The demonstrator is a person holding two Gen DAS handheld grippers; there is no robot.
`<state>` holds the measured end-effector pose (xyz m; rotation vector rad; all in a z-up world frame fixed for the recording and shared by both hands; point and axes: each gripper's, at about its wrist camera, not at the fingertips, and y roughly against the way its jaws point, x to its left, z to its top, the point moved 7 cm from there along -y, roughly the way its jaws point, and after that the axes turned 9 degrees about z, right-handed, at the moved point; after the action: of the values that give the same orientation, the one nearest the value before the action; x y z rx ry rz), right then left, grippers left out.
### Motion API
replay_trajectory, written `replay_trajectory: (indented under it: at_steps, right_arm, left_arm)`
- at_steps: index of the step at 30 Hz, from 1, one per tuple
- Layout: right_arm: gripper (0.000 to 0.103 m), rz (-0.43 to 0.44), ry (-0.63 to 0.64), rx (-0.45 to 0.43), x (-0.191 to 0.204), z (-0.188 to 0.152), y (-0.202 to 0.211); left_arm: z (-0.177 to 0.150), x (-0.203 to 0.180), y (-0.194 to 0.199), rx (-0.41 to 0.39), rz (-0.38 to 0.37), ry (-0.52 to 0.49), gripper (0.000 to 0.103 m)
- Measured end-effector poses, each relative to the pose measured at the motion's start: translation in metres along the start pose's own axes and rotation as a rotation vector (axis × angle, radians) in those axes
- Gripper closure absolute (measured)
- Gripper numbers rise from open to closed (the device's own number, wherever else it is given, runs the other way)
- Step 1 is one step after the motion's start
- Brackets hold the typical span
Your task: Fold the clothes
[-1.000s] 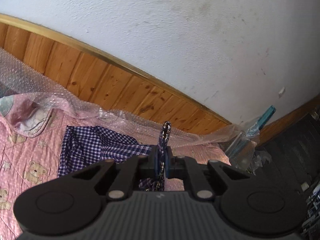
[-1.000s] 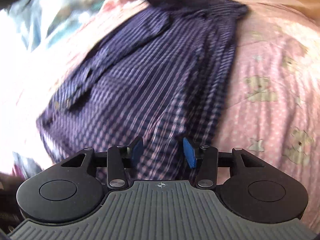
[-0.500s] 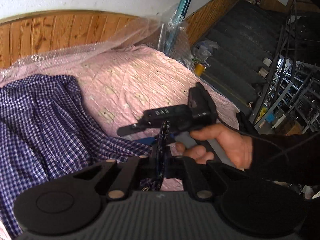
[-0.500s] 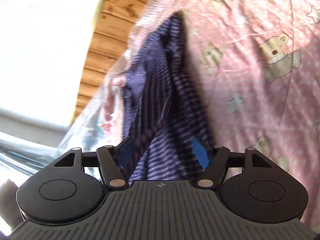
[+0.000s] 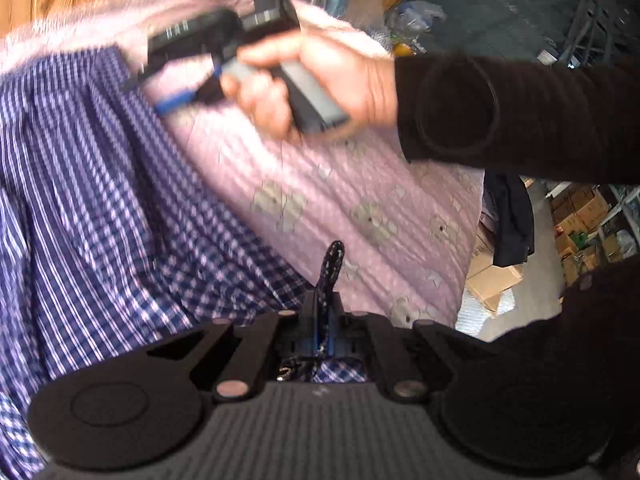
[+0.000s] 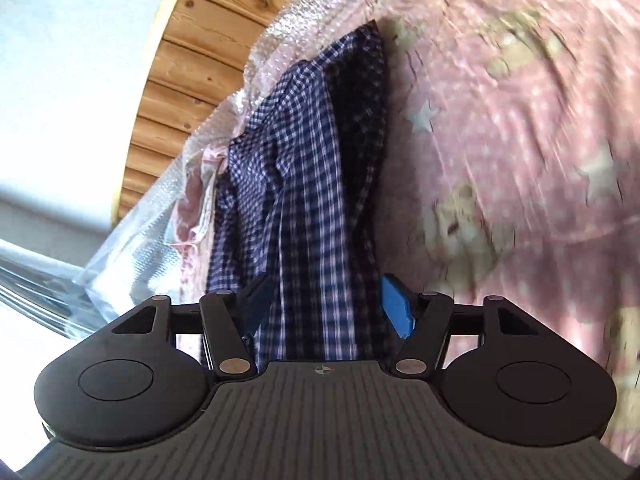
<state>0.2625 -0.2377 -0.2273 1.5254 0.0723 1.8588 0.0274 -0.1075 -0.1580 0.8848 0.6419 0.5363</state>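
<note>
Checked blue shirt now lies spread on the pink quilt, my left gripper has swung down pinching its edge, my right gripper, jaws spread and just narrowing, straddles loose cloth: fold starting.

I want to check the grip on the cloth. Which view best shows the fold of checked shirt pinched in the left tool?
The left wrist view: the left tool is shut on a fold of the checked shirt. The right wrist view shows only shirt between the right tool's open jaws.
</note>
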Motion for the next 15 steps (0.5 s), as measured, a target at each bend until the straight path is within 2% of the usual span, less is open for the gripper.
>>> replay_trajectory:
  at_steps: [4, 8, 11, 12, 13, 14, 15]
  right_arm:
    - [0.042, -0.086, 0.128, -0.003, 0.003, 0.048, -0.024]
    - [0.041, -0.182, 0.249, -0.031, 0.002, 0.104, -0.049]
    - [0.04, -0.264, 0.33, -0.021, -0.008, 0.136, -0.069]
    - [0.046, -0.29, 0.357, -0.005, -0.013, 0.144, -0.075]
    - [0.055, -0.305, 0.384, 0.018, -0.017, 0.148, -0.082]
    - [0.082, -0.314, 0.41, 0.039, -0.019, 0.15, -0.087]
    - [0.085, -0.323, 0.436, 0.061, -0.021, 0.152, -0.093]
  left_arm:
    - [-0.017, 0.009, -0.016, 0.038, 0.005, 0.102, 0.095]
    - [-0.028, 0.015, -0.018, 0.033, 0.036, 0.202, 0.095]
    - [-0.033, 0.016, -0.014, 0.016, 0.05, 0.27, 0.093]
    - [-0.035, 0.017, -0.013, 0.011, 0.052, 0.291, 0.093]
    - [-0.036, 0.019, -0.012, 0.005, 0.055, 0.307, 0.092]
    - [-0.036, 0.02, -0.01, -0.002, 0.057, 0.324, 0.092]
    - [-0.037, 0.022, -0.008, -0.009, 0.059, 0.341, 0.091]
